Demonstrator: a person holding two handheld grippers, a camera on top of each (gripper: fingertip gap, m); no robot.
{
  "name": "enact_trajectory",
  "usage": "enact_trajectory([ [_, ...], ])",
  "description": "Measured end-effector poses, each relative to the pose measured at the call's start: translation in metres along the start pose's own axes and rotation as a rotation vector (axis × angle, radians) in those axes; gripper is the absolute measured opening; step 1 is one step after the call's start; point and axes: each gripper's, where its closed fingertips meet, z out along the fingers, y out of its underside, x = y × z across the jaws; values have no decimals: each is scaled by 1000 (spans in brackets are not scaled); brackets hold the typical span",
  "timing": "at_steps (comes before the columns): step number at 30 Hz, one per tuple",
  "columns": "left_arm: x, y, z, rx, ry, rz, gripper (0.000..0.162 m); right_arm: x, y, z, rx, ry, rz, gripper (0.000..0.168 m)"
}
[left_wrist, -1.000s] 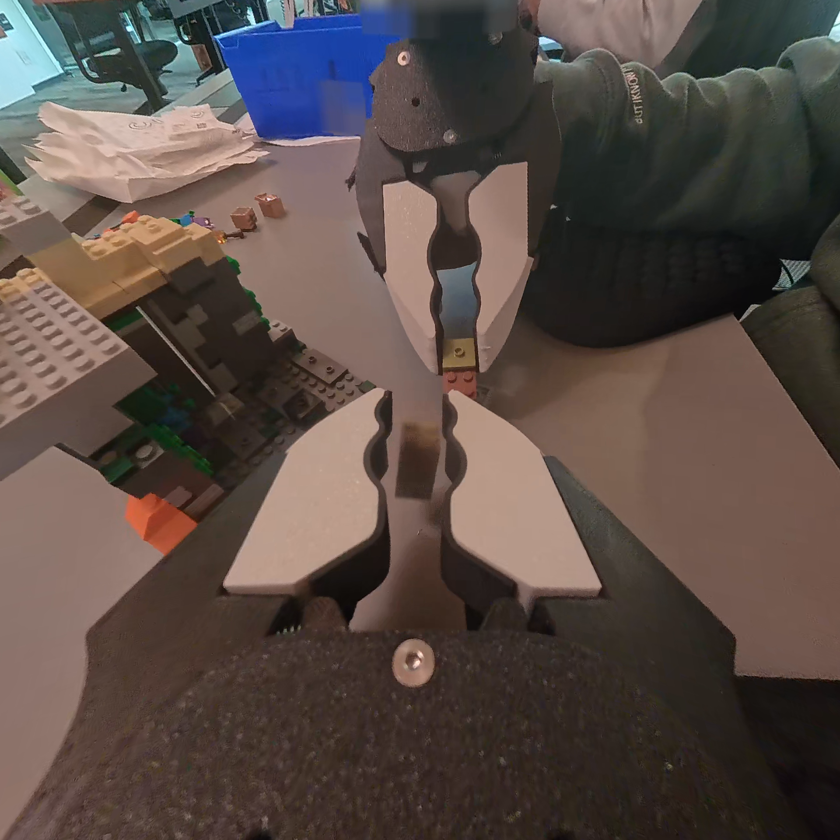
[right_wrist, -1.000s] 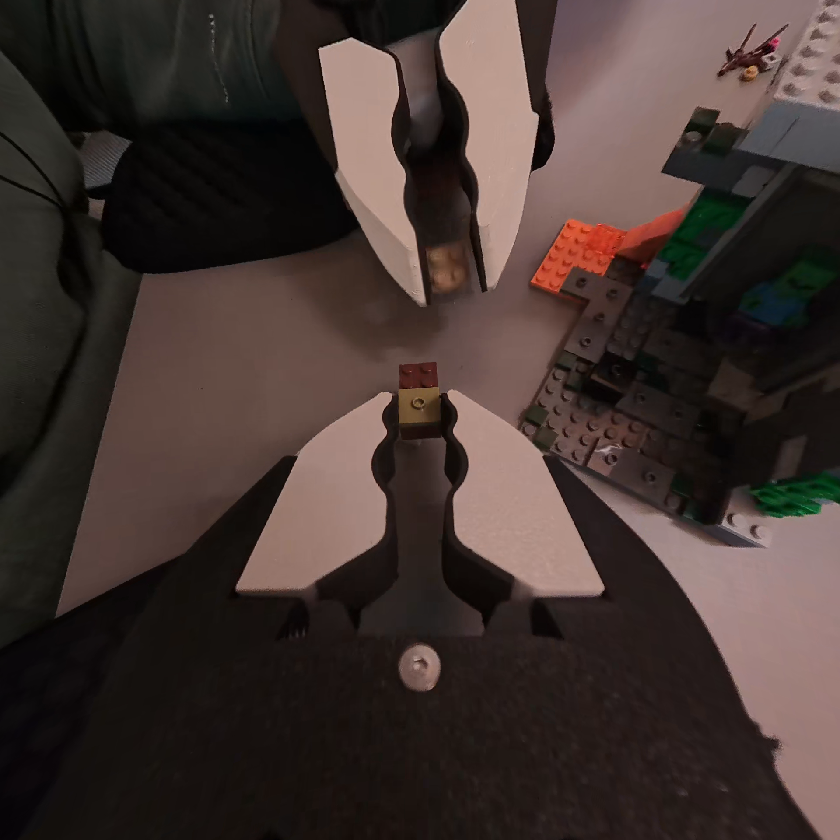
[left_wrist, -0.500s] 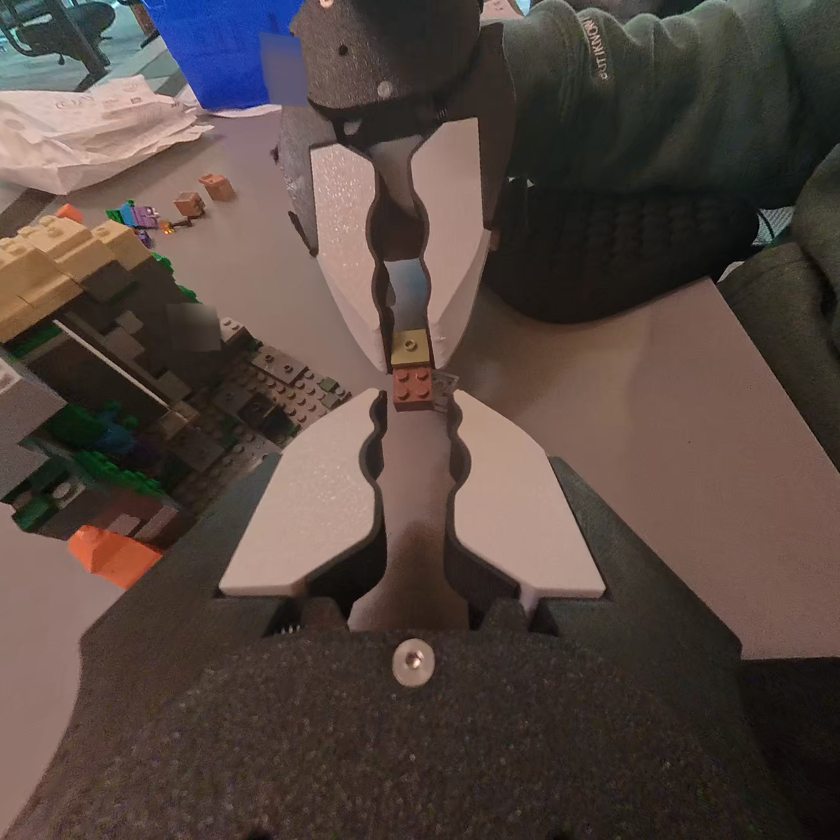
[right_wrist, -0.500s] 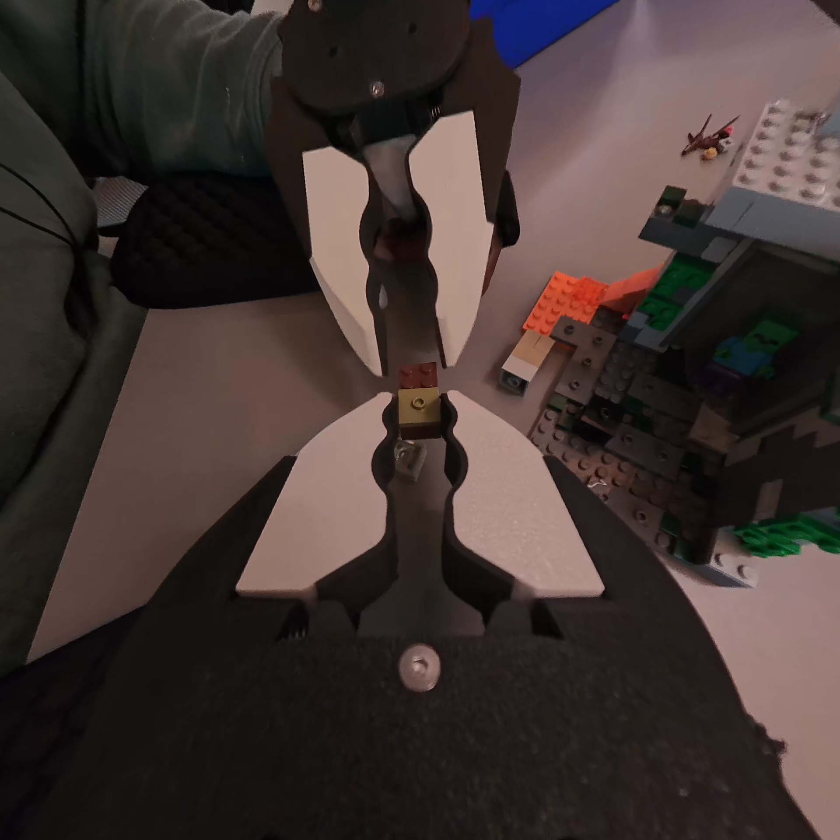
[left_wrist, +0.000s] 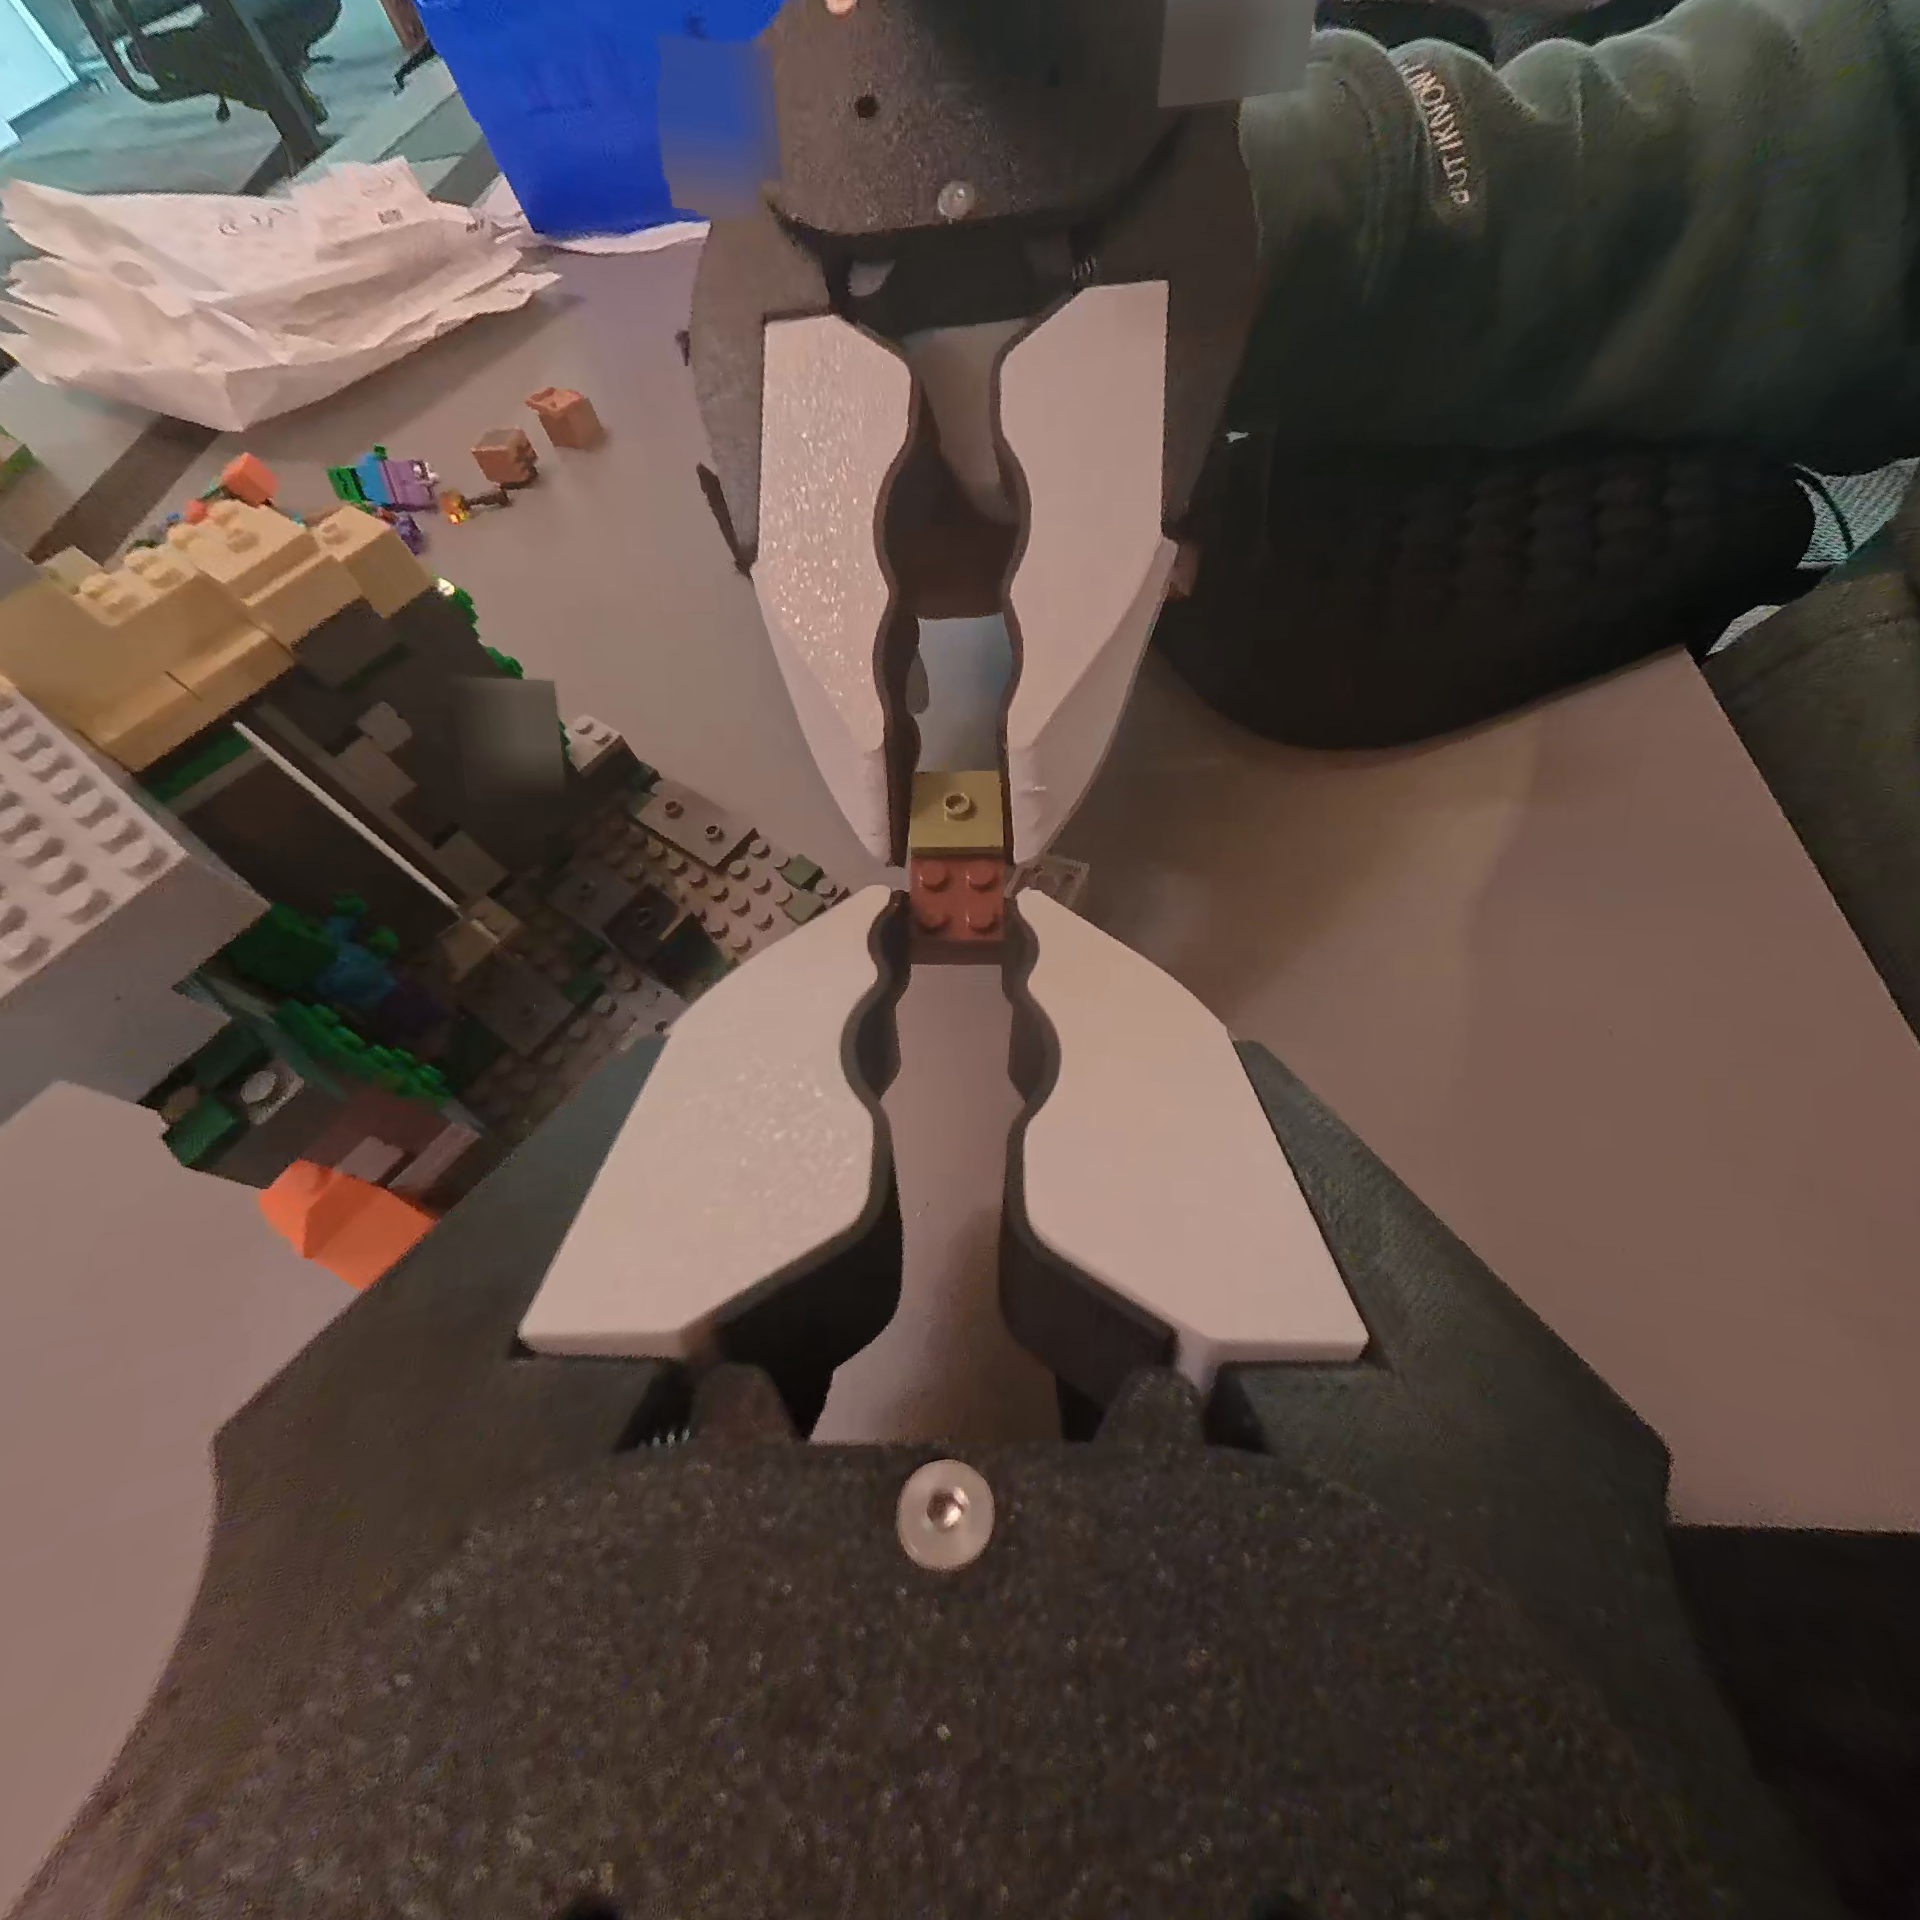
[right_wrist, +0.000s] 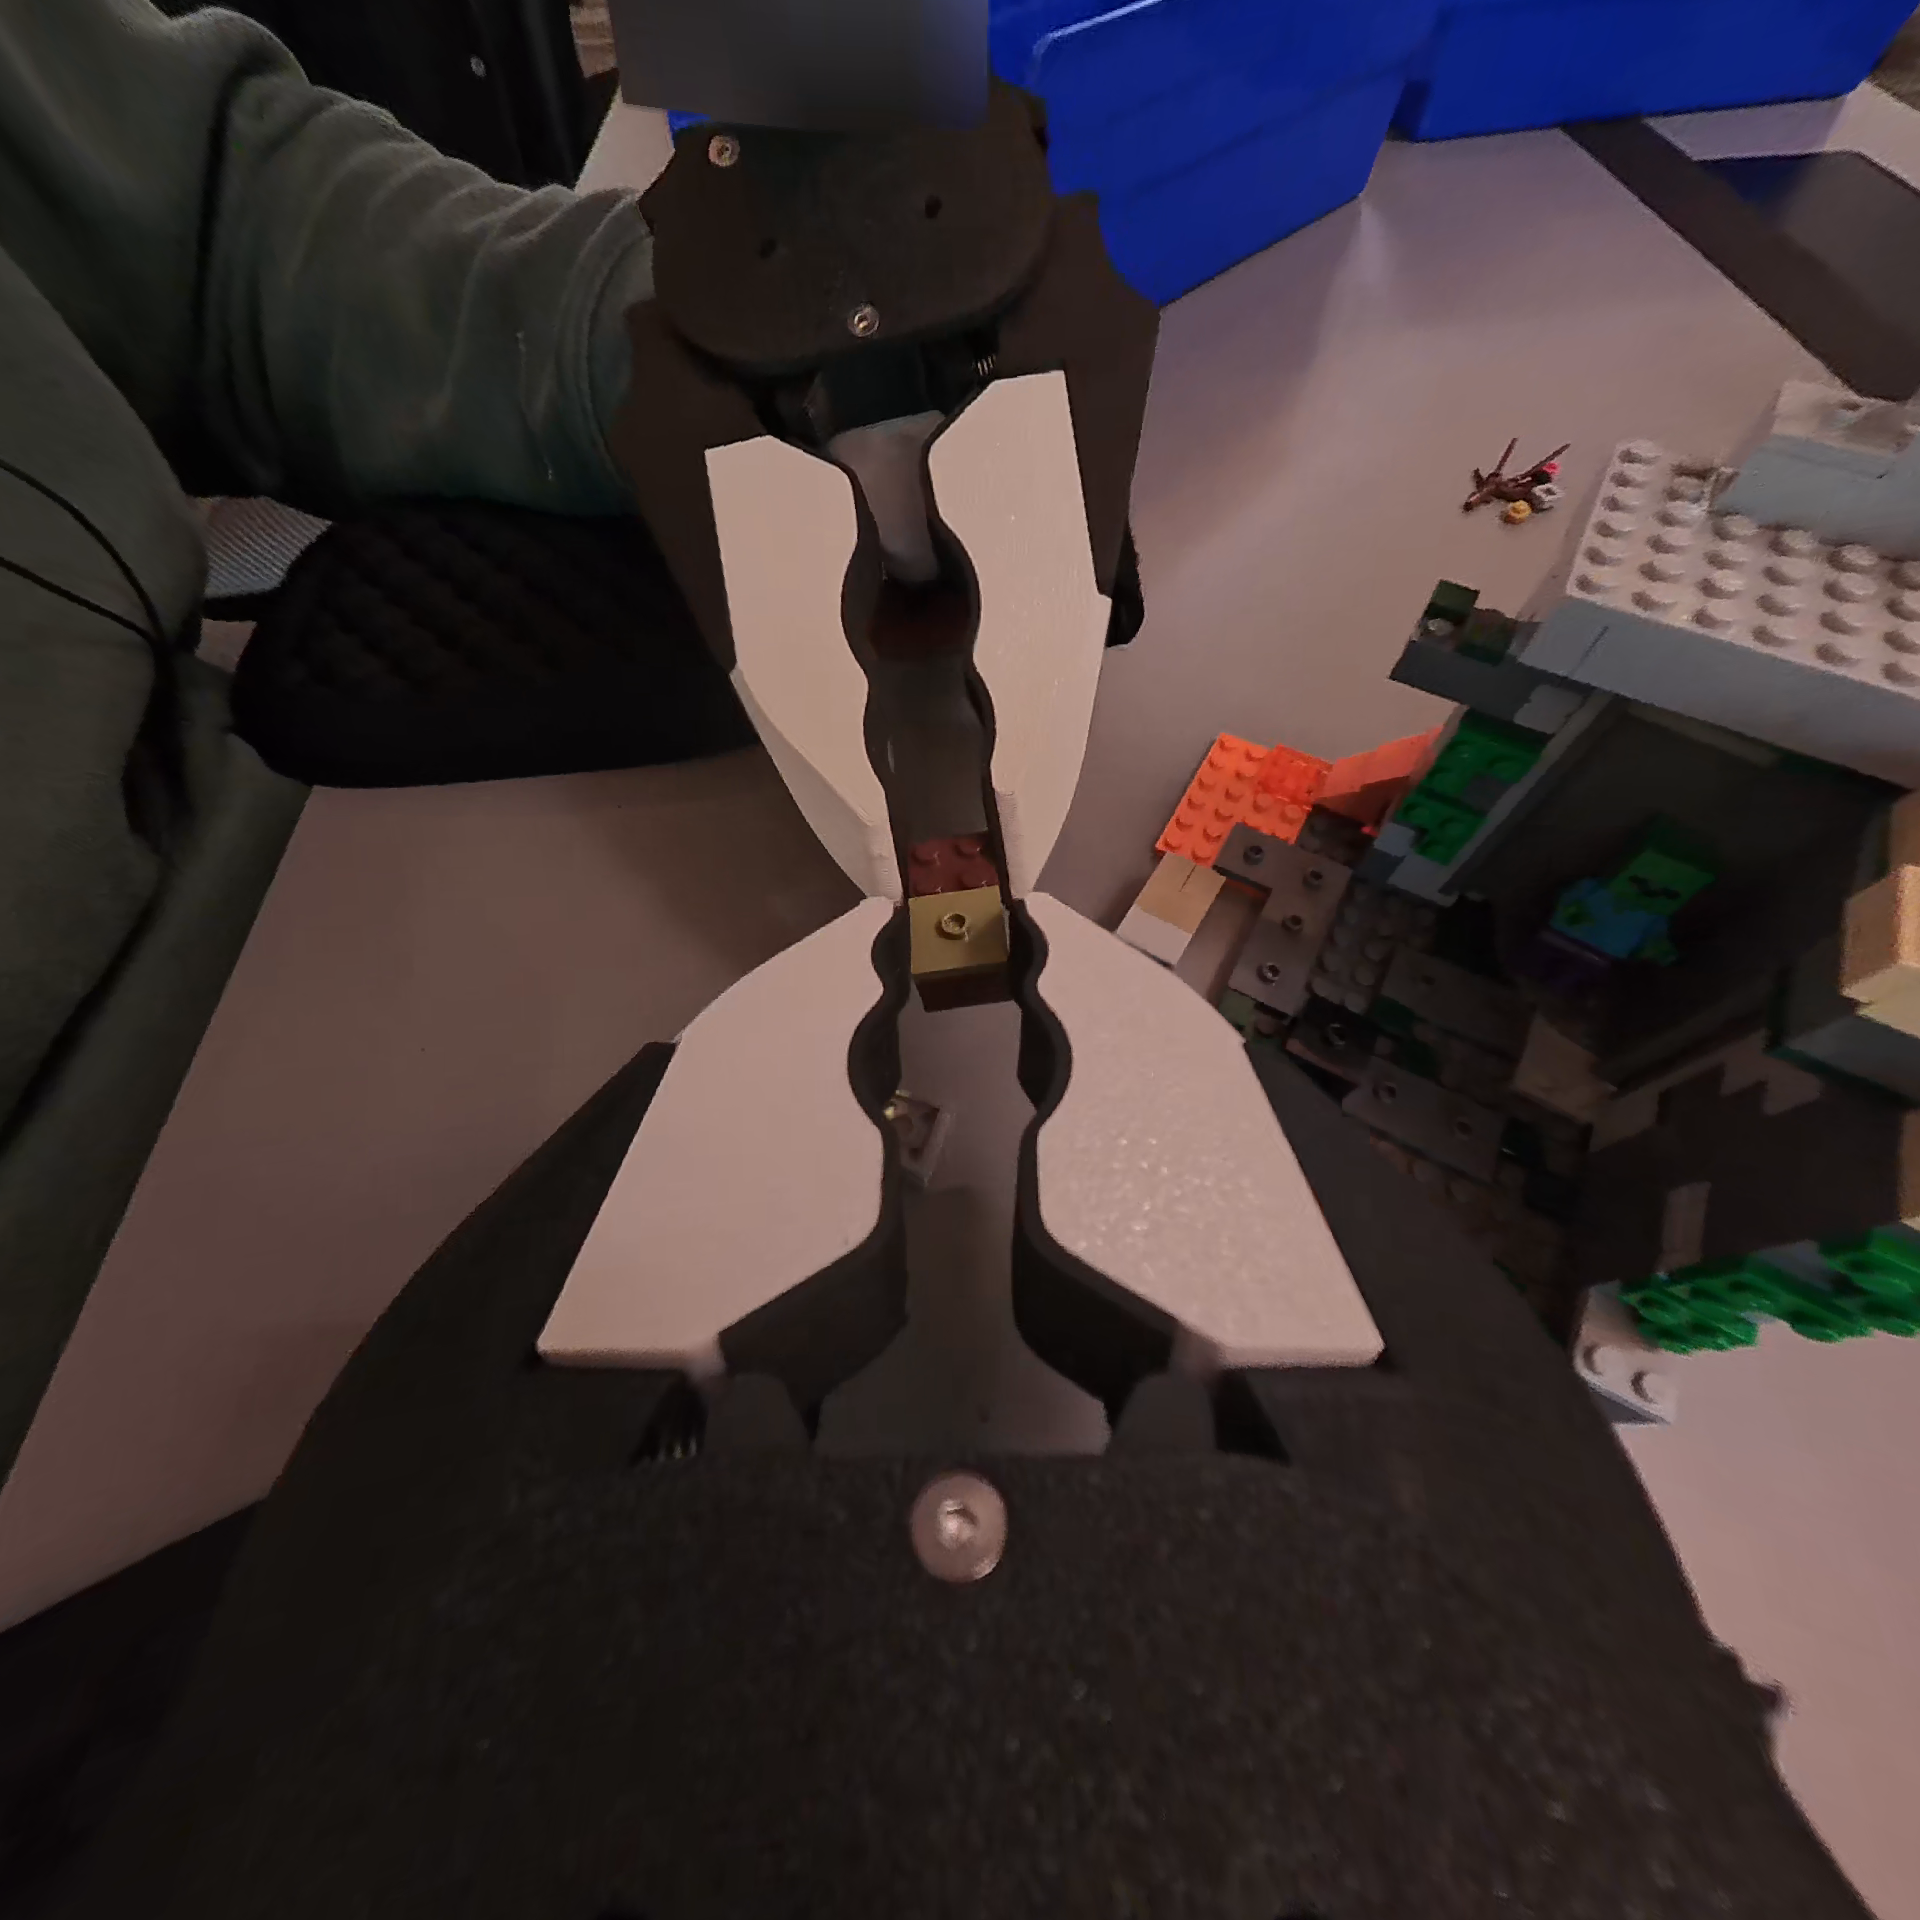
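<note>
My two grippers meet tip to tip above the grey table (left_wrist: 1455, 1039). My right gripper (right_wrist: 956, 920) is shut on a small stack: an olive one-stud tile (right_wrist: 956, 935) on a dark brown brick (right_wrist: 961, 995). A red-brown 2x2 brick (right_wrist: 951, 857) joins the stack's far end. My left gripper (left_wrist: 958, 909) is closed around that red-brown brick (left_wrist: 961, 904), just below the olive tile (left_wrist: 958, 816). A tan and white brick (right_wrist: 1174, 904) lies loose on the table. A small clear piece (right_wrist: 920, 1127) lies under the right fingers.
A large brick-built model (left_wrist: 312, 779) stands left of my left gripper; it also shows in the right wrist view (right_wrist: 1558, 987). A blue bin (left_wrist: 582, 104), white paper bags (left_wrist: 260, 281) and small loose bricks (left_wrist: 561, 416) lie beyond. A person's green sleeve (left_wrist: 1558, 260) is behind. Only a small space, under 4 cm, lies between the two pairs of fingers.
My left gripper let go of the tan brick, which now lies on the table. It then moved up to the right gripper and closed around the red-brown brick.
</note>
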Motion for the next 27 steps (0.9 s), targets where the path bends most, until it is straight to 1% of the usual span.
enact_trajectory([
  [4,-3,5,1,-29,-2,-32,17,4,1,3,-26,55,-49,20],
  [6,-2,6,1,-33,0,-34,17,4,1,3,-33,62,-62,17],
  [8,-3,5,0,-28,-8,-24,17,4,0,2,-32,60,-50,16],
  [10,-3,1,-1,-11,-21,7,17,3,-4,-1,-16,36,2,16],
  [13,-4,-5,-1,-4,-77,85,17,3,-8,-5,30,-25,112,16],
  [17,-7,-14,-5,31,-141,168,17,3,-18,-11,129,-89,204,15],
  [18,-3,-15,-6,28,-135,214,17,3,-26,-16,190,-115,229,8],
  [19,-12,-15,-6,7,-222,273,17,1,-37,-23,263,-159,266,0],
  [20,-15,-15,-7,-3,-269,328,17,1,-41,-28,294,-182,285,0],
  [22,-13,-24,-11,51,-261,299,17,3,-37,-28,280,-138,238,0],
  [24,-18,-23,-14,51,-264,258,17,9,-38,-28,285,-58,190,0],
  [27,-21,-16,-13,27,-250,217,17,11,-38,-28,252,69,35,0],
])
